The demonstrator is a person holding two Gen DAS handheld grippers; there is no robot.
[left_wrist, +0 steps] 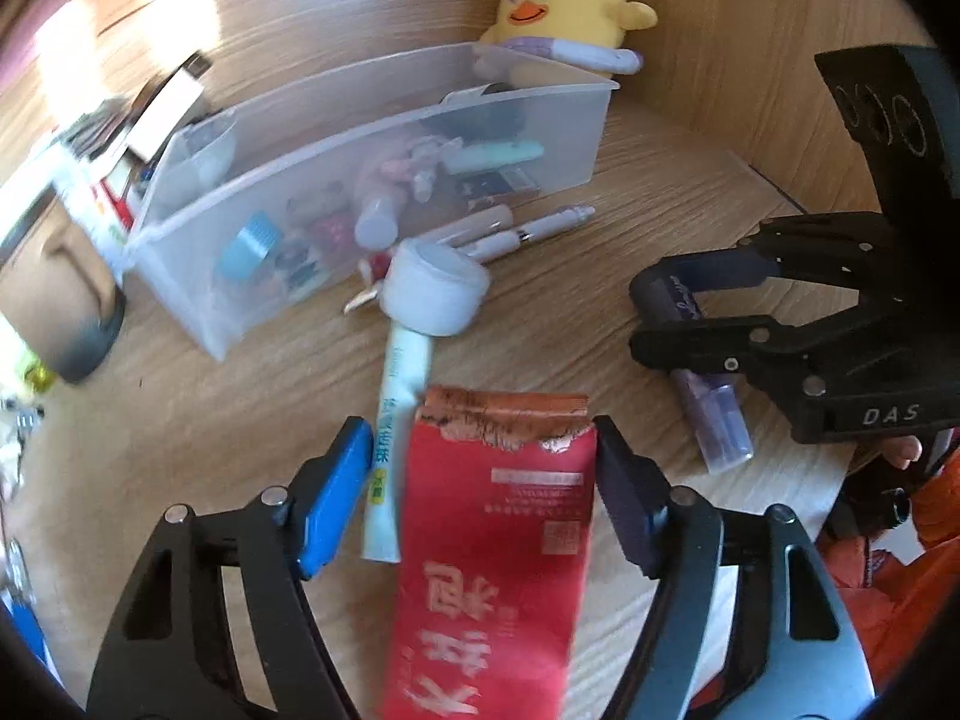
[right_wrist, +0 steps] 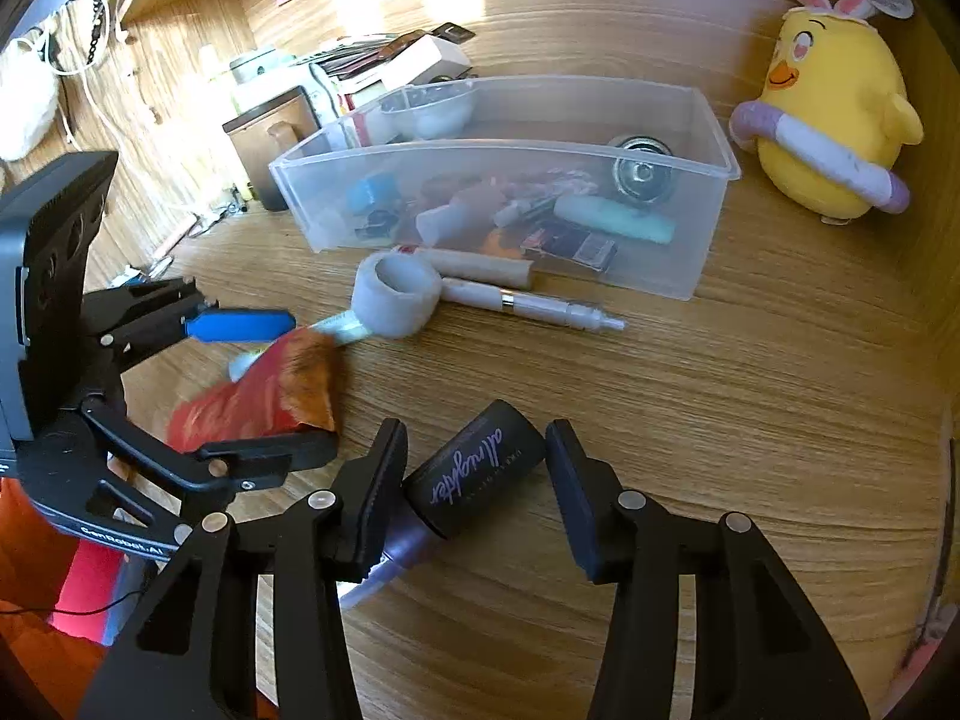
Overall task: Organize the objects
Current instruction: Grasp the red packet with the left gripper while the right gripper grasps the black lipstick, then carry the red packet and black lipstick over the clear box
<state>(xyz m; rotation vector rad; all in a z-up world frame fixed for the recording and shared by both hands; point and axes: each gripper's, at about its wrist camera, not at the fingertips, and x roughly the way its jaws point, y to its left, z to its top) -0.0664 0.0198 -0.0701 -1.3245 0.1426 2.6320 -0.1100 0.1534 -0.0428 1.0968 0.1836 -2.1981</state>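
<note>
Your left gripper sits low in the centre of its view, jaws spread around a red packet; the right pad appears to touch the packet's edge, the blue left pad stands just off it. A white tube lies beside the packet, a roll of white tape resting on its far end. Your right gripper, bottom centre of its view, has its jaws spread around a dark-capped purple bottle lying on the desk; whether the pads touch it, I cannot tell. The clear bin of small items sits in the upper middle, two pens just in front, a yellow plush chick at upper right.
</note>
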